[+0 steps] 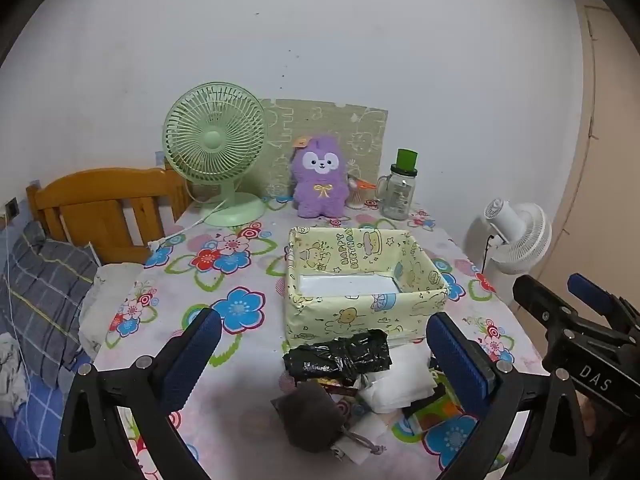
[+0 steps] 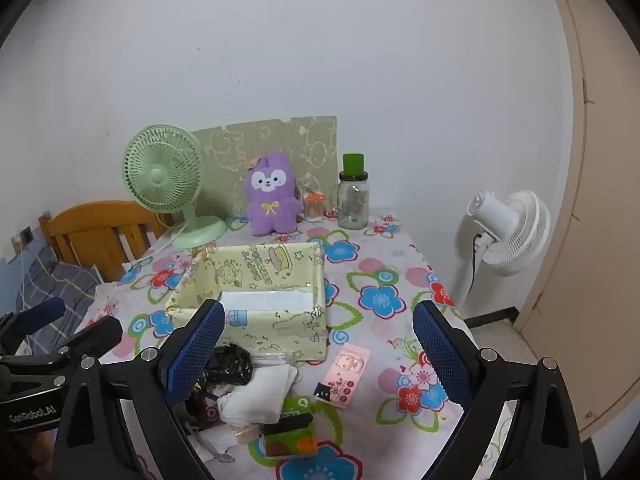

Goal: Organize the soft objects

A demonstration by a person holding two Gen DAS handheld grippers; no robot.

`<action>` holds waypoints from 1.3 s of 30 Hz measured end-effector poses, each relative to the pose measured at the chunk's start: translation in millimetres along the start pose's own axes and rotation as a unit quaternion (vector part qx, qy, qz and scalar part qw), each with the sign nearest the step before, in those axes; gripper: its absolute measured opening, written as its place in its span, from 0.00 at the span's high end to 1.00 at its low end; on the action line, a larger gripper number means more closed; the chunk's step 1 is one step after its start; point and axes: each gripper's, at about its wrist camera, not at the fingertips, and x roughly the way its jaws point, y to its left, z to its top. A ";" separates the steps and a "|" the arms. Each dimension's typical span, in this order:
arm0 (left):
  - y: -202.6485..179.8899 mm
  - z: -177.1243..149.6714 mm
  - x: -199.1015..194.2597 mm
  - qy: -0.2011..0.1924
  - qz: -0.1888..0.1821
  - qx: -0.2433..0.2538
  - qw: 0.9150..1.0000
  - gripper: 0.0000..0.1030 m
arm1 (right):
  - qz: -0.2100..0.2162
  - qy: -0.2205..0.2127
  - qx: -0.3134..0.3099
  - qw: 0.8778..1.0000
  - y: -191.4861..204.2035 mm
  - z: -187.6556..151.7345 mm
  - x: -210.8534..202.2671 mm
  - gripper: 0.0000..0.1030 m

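Observation:
A yellow cartoon-print box (image 1: pixel 362 312) (image 2: pixel 280 326) stands open in the middle of the flowered table. In front of it lies a heap: a crumpled black plastic bag (image 1: pixel 340 354) (image 2: pixel 230 366), a grey drawstring pouch (image 1: pixel 310 416), white folded cloths (image 1: pixel 394 388) (image 2: pixel 258 394), a green packet (image 2: pixel 294 412) and a pink card (image 2: pixel 346 372). My left gripper (image 1: pixel 324 360) hovers open above the heap, touching nothing. My right gripper (image 2: pixel 320 354) is open too, over the heap's right side. A purple plush (image 1: pixel 318 178) (image 2: pixel 272 200) sits upright at the back.
A green desk fan (image 1: pixel 214 152) (image 2: pixel 168 184) and a glass jar with a green lid (image 1: pixel 400 192) (image 2: pixel 354 198) stand at the table's far edge. A white floor fan (image 1: pixel 516 236) (image 2: pixel 506 228) is off to the right. A wooden headboard (image 1: pixel 100 208) and bedding lie left.

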 end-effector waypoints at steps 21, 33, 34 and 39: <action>-7.0 2.1 0.9 -0.002 0.009 0.013 1.000 0.00 | 0.013 0.027 0.009 0.999 -0.6 -3.5 6.5 0.06; -6.8 3.2 0.6 -0.001 0.014 0.014 1.000 0.00 | 0.013 0.024 0.006 1.000 0.1 -4.5 4.7 0.06; -6.7 3.0 0.5 0.000 0.015 0.014 1.000 0.00 | 0.013 0.023 0.007 1.000 -0.2 -4.9 4.0 0.06; -8.8 1.4 0.5 -0.001 0.015 0.015 1.000 0.00 | 0.014 0.021 0.008 1.000 -0.9 -6.2 1.9 0.06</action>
